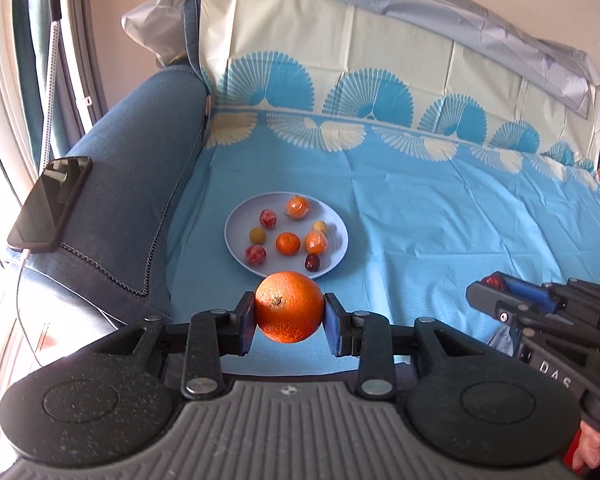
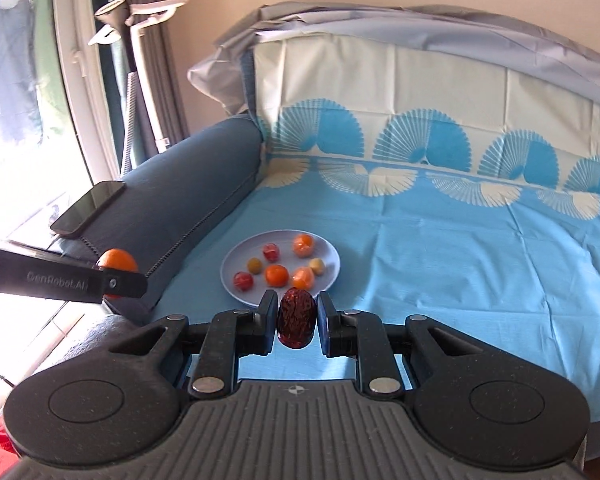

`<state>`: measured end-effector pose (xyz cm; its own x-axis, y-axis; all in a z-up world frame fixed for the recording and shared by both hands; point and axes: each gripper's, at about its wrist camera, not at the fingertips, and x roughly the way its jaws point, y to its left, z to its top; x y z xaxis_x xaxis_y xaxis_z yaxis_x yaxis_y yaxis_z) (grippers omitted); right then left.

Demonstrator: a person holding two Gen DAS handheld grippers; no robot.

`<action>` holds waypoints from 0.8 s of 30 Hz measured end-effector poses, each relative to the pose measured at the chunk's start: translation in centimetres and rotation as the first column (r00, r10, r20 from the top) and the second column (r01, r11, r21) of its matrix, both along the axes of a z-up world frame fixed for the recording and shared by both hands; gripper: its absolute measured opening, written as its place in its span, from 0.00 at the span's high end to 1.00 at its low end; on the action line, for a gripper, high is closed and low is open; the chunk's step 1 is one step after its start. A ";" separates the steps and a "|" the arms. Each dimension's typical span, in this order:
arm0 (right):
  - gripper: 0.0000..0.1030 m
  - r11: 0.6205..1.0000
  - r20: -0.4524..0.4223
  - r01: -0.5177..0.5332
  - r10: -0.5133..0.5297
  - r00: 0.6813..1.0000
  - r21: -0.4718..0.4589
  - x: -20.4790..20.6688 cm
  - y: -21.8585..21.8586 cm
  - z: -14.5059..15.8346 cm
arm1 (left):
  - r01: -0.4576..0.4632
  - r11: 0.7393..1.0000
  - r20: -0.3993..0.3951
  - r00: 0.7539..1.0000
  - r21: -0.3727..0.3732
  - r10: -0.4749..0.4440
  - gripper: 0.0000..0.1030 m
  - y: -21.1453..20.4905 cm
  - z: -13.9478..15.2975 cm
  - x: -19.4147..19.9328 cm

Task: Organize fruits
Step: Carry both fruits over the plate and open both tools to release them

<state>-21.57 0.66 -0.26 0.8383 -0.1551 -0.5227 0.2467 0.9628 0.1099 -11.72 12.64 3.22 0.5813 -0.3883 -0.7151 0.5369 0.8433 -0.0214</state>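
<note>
A large orange (image 1: 289, 307) is clamped between the blue pads of my left gripper (image 1: 289, 314), held above the near edge of a pale plate (image 1: 336, 240). The plate lies on the blue cloth and carries several small fruits: a mandarin (image 1: 288, 243), plastic-wrapped orange and red pieces, two yellow ones and a dark date (image 1: 312, 262). My right gripper (image 2: 297, 318) is shut on a wrinkled red date (image 2: 296, 317), just short of the plate (image 2: 284, 238). Each gripper shows in the other's view: the right gripper (image 1: 490, 286) at the right, the left gripper (image 2: 118, 278) with the orange (image 2: 118, 260) at the left.
A blue sofa armrest (image 1: 140, 184) runs along the left of the plate, with a black phone (image 1: 50, 202) lying on it. The blue fan-patterned cloth (image 1: 440, 232) covers the seat and backrest. A window and a white stand (image 2: 140, 40) are at the far left.
</note>
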 end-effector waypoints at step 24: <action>0.79 1.000 -0.054 0.011 -0.011 0.998 -0.008 0.7 0.2 -0.8 | -0.023 0.999 -0.056 0.998 -0.030 0.021 0.63 0.5 -1.1 1.5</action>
